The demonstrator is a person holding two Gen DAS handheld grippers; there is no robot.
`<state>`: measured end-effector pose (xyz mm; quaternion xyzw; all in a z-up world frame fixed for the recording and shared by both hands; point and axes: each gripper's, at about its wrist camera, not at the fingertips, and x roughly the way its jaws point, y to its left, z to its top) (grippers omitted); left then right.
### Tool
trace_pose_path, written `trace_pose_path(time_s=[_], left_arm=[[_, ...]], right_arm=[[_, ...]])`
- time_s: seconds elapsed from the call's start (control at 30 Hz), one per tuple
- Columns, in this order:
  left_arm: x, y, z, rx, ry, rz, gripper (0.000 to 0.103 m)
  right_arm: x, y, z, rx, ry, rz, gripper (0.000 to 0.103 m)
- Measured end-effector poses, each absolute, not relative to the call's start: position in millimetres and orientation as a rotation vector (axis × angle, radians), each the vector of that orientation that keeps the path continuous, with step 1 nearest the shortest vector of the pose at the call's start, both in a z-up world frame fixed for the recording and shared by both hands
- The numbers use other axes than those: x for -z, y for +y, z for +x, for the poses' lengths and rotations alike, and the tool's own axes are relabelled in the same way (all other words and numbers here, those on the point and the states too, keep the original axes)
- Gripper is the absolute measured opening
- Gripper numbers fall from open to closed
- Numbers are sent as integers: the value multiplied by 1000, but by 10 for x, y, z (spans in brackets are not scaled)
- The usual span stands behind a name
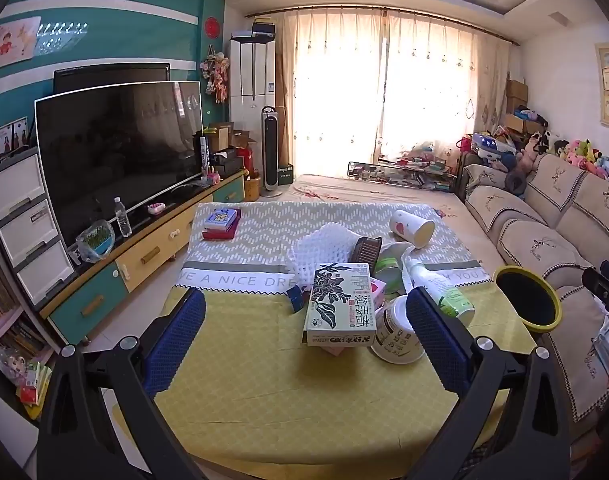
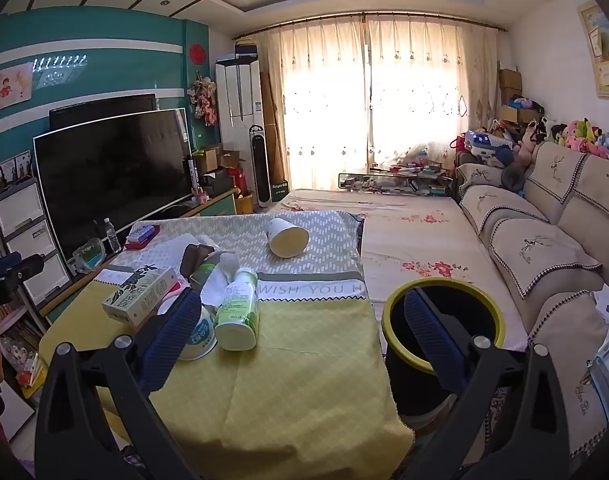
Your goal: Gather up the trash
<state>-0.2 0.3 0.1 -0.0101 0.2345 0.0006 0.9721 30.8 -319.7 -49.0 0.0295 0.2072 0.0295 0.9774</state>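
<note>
A heap of trash lies on the cloth-covered table (image 1: 264, 392): a green-and-white carton box (image 1: 338, 304), a white tub (image 1: 396, 334), a green-labelled plastic bottle (image 1: 440, 290), white foam netting (image 1: 324, 252) and a tipped paper cup (image 1: 410, 228). My left gripper (image 1: 306, 340) hangs open just short of the carton, nothing between its pads. In the right wrist view the bottle (image 2: 238, 312), tub (image 2: 200, 336), carton (image 2: 140, 294) and cup (image 2: 288, 236) lie ahead to the left. My right gripper (image 2: 304, 344) is open and empty. A black bin with a yellow rim (image 2: 444, 320) stands off the table's right edge, behind the right finger.
A TV (image 1: 120, 152) on a low cabinet runs along the left wall, with a water bottle (image 1: 122, 216) on it. A beige sofa (image 1: 544, 232) lines the right side. Books (image 1: 220, 222) lie at the table's far left. The bin (image 1: 530, 300) shows at right.
</note>
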Motion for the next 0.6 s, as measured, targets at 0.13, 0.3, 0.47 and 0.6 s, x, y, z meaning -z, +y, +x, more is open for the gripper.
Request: trace_pose_path(time_s=[0.13,0.3,0.47,0.6], left_arm=[[1,12,-6,0,475,-12,99],[2,-5,29,-4,482,-4,99],[-15,-27,5,-4,483,2,99],[50,-27,51,-2,491,-7,99]], right_arm=[[480,-3190,295,-60,420,57,97],[524,-3203,311,-59,427,62,97],[552,-3199,326,-61,433,70,97],[536,-3215,371,-64,440,71,97]])
